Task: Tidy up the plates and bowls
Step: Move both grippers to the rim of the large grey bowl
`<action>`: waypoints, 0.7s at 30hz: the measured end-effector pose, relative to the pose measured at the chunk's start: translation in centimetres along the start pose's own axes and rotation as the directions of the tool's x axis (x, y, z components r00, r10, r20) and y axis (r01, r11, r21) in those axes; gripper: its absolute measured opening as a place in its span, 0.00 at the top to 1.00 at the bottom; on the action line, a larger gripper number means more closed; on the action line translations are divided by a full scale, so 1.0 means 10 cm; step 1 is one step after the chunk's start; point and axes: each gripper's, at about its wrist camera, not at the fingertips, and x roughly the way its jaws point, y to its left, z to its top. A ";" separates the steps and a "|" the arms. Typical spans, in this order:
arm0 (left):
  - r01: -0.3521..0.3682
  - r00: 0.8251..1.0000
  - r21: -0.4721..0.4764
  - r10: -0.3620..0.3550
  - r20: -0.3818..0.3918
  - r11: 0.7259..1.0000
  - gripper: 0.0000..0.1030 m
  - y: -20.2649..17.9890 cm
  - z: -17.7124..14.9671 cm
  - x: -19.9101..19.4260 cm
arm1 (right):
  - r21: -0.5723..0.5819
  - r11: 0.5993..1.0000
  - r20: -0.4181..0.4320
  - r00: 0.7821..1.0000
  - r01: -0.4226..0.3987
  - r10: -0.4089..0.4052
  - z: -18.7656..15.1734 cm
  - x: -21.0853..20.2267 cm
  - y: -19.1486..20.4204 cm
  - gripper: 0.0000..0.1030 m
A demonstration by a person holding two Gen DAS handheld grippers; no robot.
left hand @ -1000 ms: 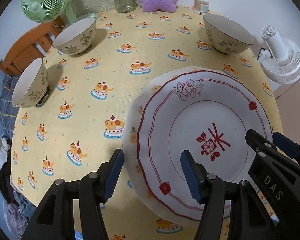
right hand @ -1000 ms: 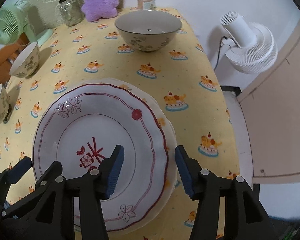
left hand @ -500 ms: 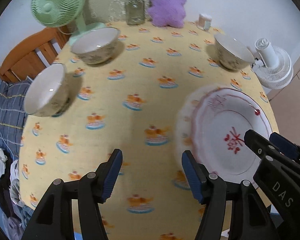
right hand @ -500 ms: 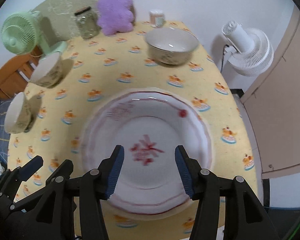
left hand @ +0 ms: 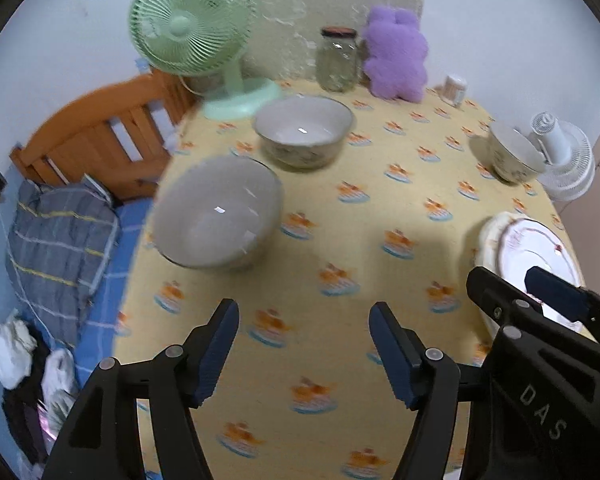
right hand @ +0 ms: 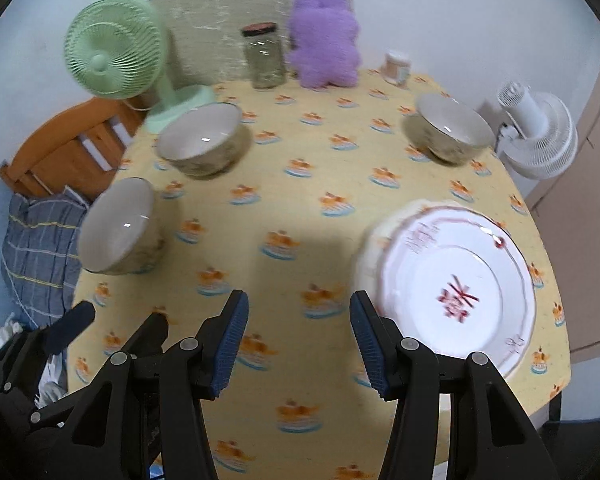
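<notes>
Two plates are stacked at the table's right edge, a white red-patterned plate [right hand: 458, 280] on a cream plate [right hand: 370, 244]; the stack [left hand: 532, 244] also shows in the left wrist view. Three floral bowls stand apart: a near-left bowl [left hand: 218, 220] [right hand: 118, 226], a far-left bowl [left hand: 304, 132] [right hand: 202, 138] and a far-right bowl [left hand: 514, 154] [right hand: 450, 126]. My left gripper [left hand: 304, 320] hangs over bare cloth right of the near-left bowl, its jaws opening, nothing between them. My right gripper [right hand: 298, 312] is open and empty, just left of the plates.
The round table wears a yellow patterned cloth [right hand: 300, 208]. At its far edge stand a green fan [left hand: 192, 20], a glass jar [left hand: 338, 60], a purple plush toy [left hand: 396, 56] and a small container [left hand: 454, 88]. A white fan [right hand: 540, 136] stands off the right edge; a bed [left hand: 60, 220] lies left.
Both grippers have swung left and risen away from the plate stack, which now sits at the right. The left gripper's jaws stand wider. The bowls have come into fuller view.
</notes>
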 end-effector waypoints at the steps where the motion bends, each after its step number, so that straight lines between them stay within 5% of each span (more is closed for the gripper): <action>1: 0.000 1.000 -0.005 0.000 0.006 1.000 0.33 0.07 0.03 -0.01 | -0.008 1.000 0.006 1.000 -0.003 0.003 0.02 -0.01 0.07 0.45; 21: -0.077 0.997 -0.124 0.076 -0.020 0.989 0.45 1.01 0.66 0.62 | -0.075 0.994 -0.004 0.997 -0.077 0.077 0.76 0.62 1.11 0.45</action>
